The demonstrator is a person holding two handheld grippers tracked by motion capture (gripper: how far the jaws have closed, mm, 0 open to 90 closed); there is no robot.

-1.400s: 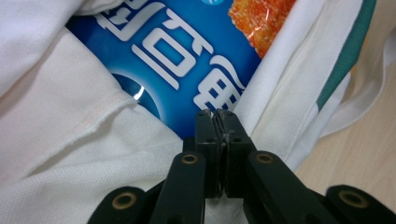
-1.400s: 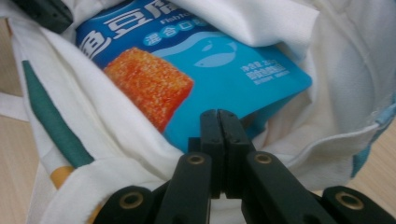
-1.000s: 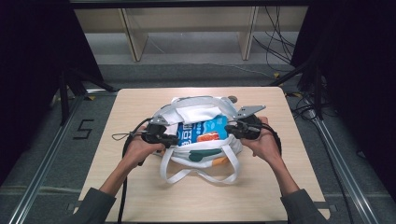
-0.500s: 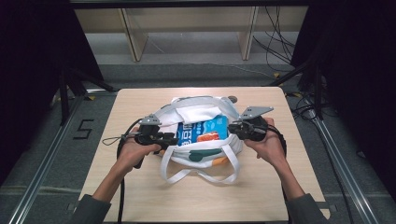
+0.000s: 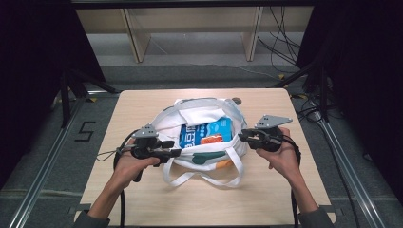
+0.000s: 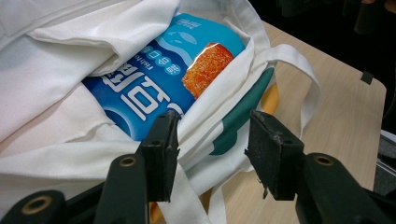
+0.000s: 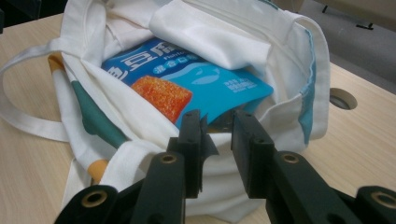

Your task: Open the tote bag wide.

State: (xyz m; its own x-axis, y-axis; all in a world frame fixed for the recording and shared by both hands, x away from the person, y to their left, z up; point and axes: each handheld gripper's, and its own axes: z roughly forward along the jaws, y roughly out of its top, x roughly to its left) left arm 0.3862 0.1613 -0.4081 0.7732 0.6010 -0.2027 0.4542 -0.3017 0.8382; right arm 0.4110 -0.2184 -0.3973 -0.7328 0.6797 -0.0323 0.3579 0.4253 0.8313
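White cloth bag [image 5: 202,118], blue packet [image 5: 205,134] inside

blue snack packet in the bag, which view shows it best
The left gripper view: the blue snack packet is close and large, its white lettering and orange picture sharp, the tote bag folded over its upper edge. The right gripper view shows it partly covered; the high view shows it small.

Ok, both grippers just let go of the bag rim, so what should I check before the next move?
1. Left gripper jaws have just been opening, clear of white cloth tote bag: ok.
2. Right gripper jaws have just been opening, nothing pinched: ok.
3. Blue snack packet inside bag: ok.
4. Bag mouth open: ok.
5. Bag fully on light wooden table: ok.
6. Looped handles free of grippers: ok.
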